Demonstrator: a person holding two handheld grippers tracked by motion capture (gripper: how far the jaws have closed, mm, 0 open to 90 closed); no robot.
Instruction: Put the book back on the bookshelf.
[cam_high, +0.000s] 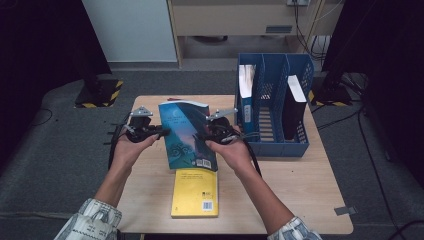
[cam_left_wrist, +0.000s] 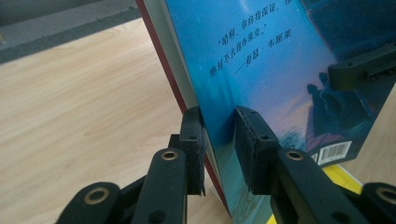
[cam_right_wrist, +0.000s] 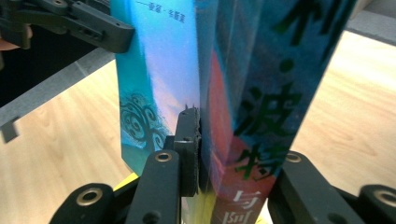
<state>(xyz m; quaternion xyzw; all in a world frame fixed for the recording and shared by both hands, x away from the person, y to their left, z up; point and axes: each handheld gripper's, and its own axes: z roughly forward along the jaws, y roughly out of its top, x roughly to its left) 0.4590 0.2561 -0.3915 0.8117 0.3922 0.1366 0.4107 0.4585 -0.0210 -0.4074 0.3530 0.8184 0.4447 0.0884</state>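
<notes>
Nearest the camera, a yellow book (cam_high: 195, 194) lies flat on the tabletop (cam_high: 300, 195), and just above it the blue book (cam_high: 187, 135) is held off the wood, long axis running away from the person, clamped at its left edge by the left hand-held gripper (cam_high: 161, 132) and at its spine by the right hand-held gripper (cam_high: 204, 135).

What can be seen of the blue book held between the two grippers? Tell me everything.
The blue book is a thick glossy paperback with a blue-to-pink illustrated back cover, printed text, a barcode at a lower corner and a dark spine with large characters. It is closed, lifted and tilted above the table, over the yellow book. The left gripper clamps its page edge, the right gripper its spine.
</notes>
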